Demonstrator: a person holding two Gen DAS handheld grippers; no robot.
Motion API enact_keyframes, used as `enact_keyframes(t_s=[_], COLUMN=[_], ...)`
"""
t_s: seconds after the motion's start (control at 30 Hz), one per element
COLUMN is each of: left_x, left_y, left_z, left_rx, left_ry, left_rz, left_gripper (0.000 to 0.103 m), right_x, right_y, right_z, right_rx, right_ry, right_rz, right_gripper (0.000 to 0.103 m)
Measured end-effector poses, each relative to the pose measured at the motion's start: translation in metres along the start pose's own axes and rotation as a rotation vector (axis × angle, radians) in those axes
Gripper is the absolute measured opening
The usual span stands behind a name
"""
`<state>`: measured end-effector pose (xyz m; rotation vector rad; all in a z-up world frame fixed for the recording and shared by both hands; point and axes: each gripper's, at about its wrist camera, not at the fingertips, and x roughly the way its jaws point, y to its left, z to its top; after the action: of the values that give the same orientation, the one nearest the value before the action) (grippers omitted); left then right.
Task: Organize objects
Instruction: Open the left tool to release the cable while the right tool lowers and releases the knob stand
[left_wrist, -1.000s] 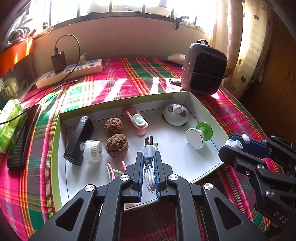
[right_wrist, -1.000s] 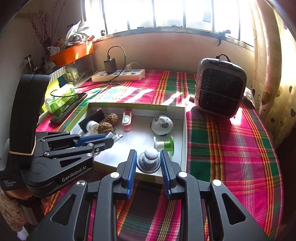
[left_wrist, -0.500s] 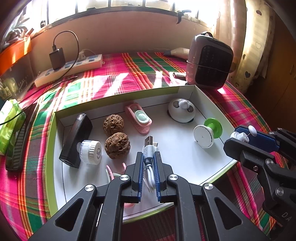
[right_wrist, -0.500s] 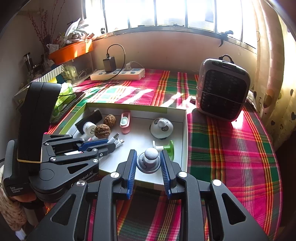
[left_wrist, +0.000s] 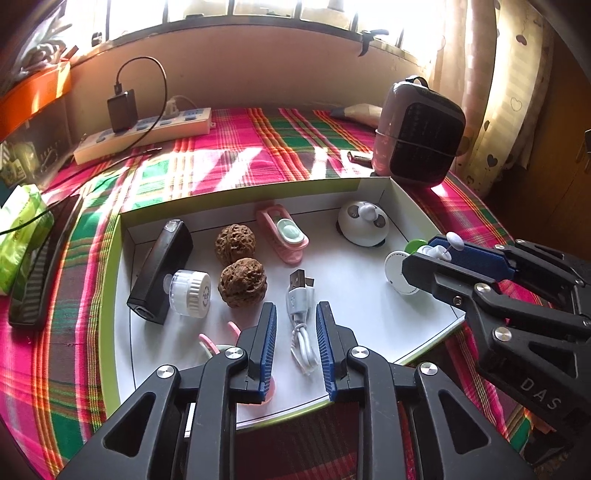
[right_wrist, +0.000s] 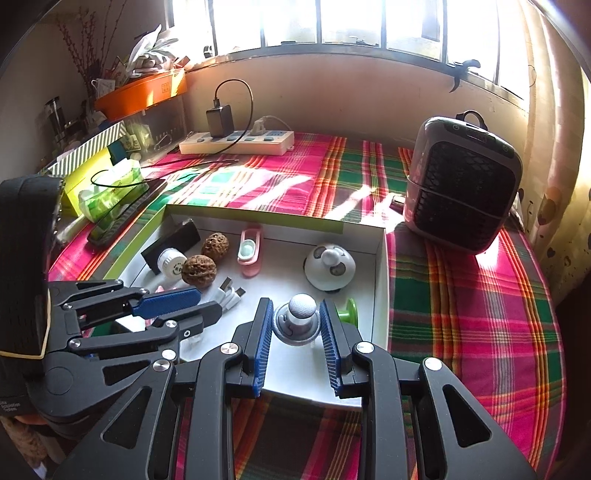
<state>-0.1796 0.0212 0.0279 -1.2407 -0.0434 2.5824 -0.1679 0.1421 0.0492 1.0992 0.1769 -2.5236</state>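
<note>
A white tray with a green rim lies on the plaid cloth. In it are two walnuts, a black block, a white cap, a pink clip, a panda-faced dome and a white-green spool. My left gripper is open, its fingers either side of a coiled white USB cable lying on the tray floor. My right gripper is shut on a small grey-and-white knob over the tray's front right part.
A grey heater stands right of the tray. A power strip with a charger lies at the back. A green tissue pack and a dark remote lie left of the tray. An orange tub sits on a shelf.
My left gripper has opened and let go of the USB cable, which now lies on the tray floor. My right gripper has moved further over the tray with the knob.
</note>
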Motion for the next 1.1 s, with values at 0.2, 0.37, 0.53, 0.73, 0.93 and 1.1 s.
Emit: enact_keyframes(t_s=[0.2, 0.37, 0.53, 0.73, 0.93, 1.1], left_x=[-0.01, -0.019, -0.025, -0.026, -0.025, -0.024], left_y=[0.004, 0.009, 0.015, 0.023, 0.026, 0.026], left_z=[-0.003, -0.006, -0.005, -0.007, -0.008, -0.008], left_rx=[-0.022, -0.038, -0.055, -0.077, -0.089, -0.089], left_ry=[-0.019, -0.04, -0.061, -0.059, -0.059, -0.053], left_rz=[-0.024, -0.03, -0.012, -0.016, -0.022, -0.025], left_gripper=[0.021, 0.021, 0.021, 0.021, 0.021, 0.021], right_x=[0.012, 0.023, 0.036, 0.051, 0.058, 0.062], right_y=[0.002, 0.004, 0.008, 0.01, 0.014, 0.015], right_z=[0.007, 0.013, 0.018, 0.021, 0.022, 0.022], right_rx=[-0.015, -0.026, -0.037, -0.039, -0.047, -0.049], right_ry=[0.017, 0.029, 0.053, 0.079, 0.094, 0.104], right_rz=[0.001, 0.0, -0.003, -0.002, -0.007, -0.01], right_gripper=[0.027, 0.027, 0.027, 0.027, 0.027, 0.028])
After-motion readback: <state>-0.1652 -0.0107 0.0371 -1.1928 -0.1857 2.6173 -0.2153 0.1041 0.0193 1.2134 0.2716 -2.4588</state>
